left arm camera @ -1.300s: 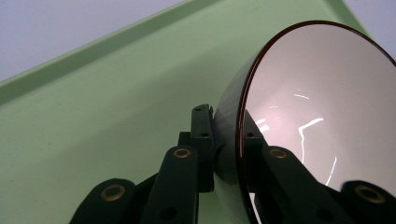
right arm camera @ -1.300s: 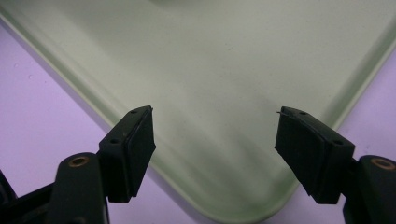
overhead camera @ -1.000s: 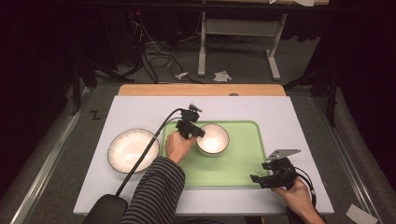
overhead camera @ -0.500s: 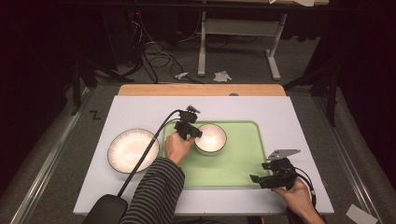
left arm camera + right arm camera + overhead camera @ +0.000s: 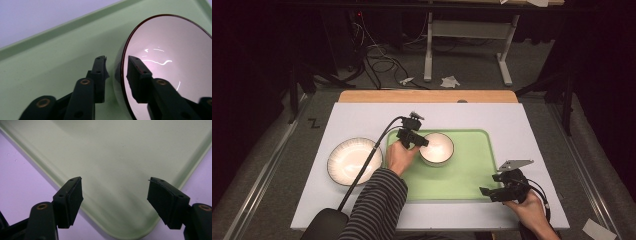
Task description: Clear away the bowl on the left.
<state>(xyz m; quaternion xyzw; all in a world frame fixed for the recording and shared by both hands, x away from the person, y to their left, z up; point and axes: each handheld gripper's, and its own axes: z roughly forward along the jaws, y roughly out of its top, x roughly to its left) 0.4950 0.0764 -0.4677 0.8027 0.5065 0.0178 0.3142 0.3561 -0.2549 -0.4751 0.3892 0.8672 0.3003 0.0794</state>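
A small white bowl (image 5: 439, 147) with a dark rim stands at the left part of a green tray (image 5: 472, 170). My left gripper (image 5: 422, 142) grips its near-left rim. In the left gripper view one jaw is inside the bowl (image 5: 170, 50) and the other outside, the gripper (image 5: 117, 62) shut on the thin wall above the tray floor (image 5: 50, 55). My right gripper (image 5: 488, 184) hovers open over the tray's front right corner. In the right gripper view its jaws (image 5: 115, 185) stand wide apart with nothing between them, above the tray corner (image 5: 125, 150).
A larger white plate (image 5: 349, 161) lies on the white table (image 5: 532, 125) left of the tray. A wooden strip (image 5: 427, 96) runs along the table's far edge. The left gripper's cable (image 5: 367, 165) trails over the plate's right side.
The bowl and my left gripper shifted slightly to the left on the tray. The right gripper has stayed where it was.
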